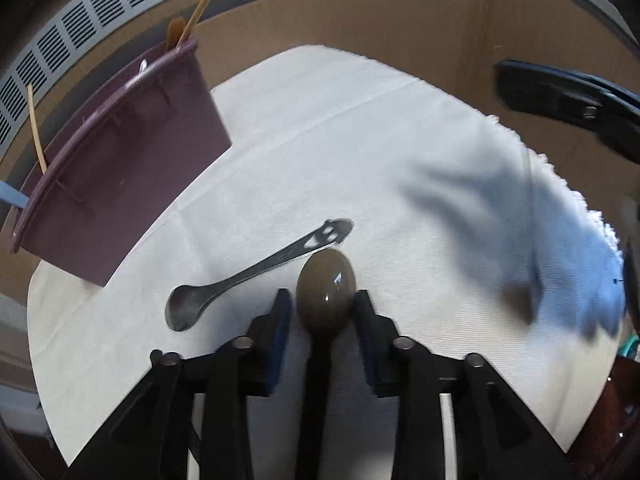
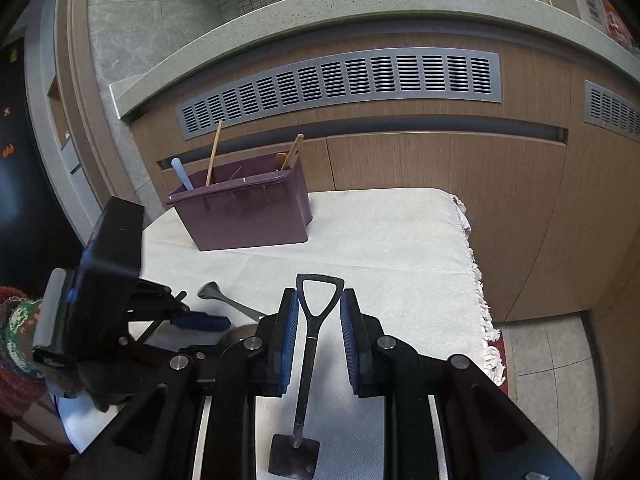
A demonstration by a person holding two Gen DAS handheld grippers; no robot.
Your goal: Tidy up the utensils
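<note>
A dark brown spoon (image 1: 326,296) lies on the white cloth between the fingers of my left gripper (image 1: 322,298). That gripper is open, and its pads stand just off the spoon's bowl. A metal spoon (image 1: 248,276) lies close to the left of it. My right gripper (image 2: 320,300) is shut on the D-shaped handle of a black shovel-shaped spoon (image 2: 308,344), whose blade points back toward the camera. The purple utensil caddy (image 2: 248,216) stands at the cloth's far left with a light blue utensil (image 2: 182,176) and chopsticks (image 2: 214,152) in it.
The white cloth (image 2: 380,232) covers a small table, with a fringed edge (image 2: 480,300) on the right. A wooden cabinet front with grey vent grilles (image 2: 340,80) rises right behind. A knitted sleeve (image 2: 16,332) shows at the far left.
</note>
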